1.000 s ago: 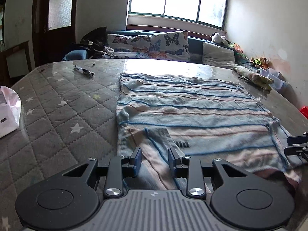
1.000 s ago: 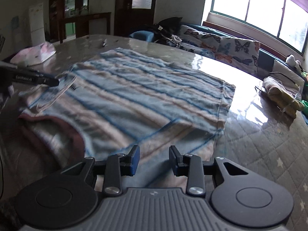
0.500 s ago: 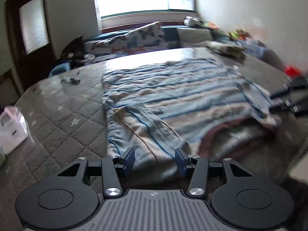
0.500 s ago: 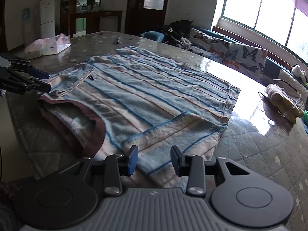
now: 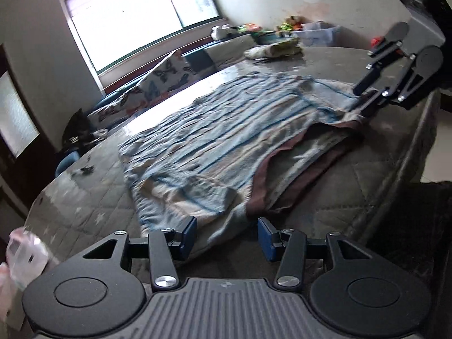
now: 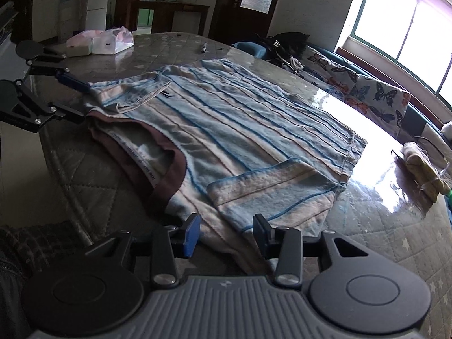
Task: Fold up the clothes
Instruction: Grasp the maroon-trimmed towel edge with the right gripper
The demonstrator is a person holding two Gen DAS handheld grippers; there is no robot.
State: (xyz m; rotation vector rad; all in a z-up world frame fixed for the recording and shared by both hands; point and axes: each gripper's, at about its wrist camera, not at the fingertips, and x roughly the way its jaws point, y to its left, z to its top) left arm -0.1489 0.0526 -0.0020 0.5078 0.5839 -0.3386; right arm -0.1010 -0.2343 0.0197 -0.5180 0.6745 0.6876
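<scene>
A shirt (image 5: 226, 130) striped in blue, white and pink, with a brown collar (image 6: 169, 180), lies spread on the grey quilted table (image 5: 353, 192). My left gripper (image 5: 227, 234) hovers at the near sleeve, open, the cloth's edge lying loose between its blue pads. In the right wrist view the shirt (image 6: 240, 118) has a sleeve (image 6: 271, 195) folded over its body. The right gripper (image 6: 226, 234) stands over that sleeve's end; its jaws are opening and the pads do not press the cloth. Each gripper shows in the other's view: left gripper (image 6: 79, 100), right gripper (image 5: 364, 96).
A pink plastic bag (image 6: 101, 39) and a small pen-like thing (image 6: 204, 46) lie at the table's far side. A folded yellowish cloth (image 6: 423, 166) sits near the window end. Butterfly cushions (image 6: 367, 93) line a sofa behind. The table's rounded edge (image 6: 70, 197) is close, by a plaid-clad leg (image 6: 34, 243).
Both grippers' jaws stand wider than a second ago. Both have drawn back toward the table's edge, bringing the brown collar into view. The left gripper has rolled, tilting its view.
</scene>
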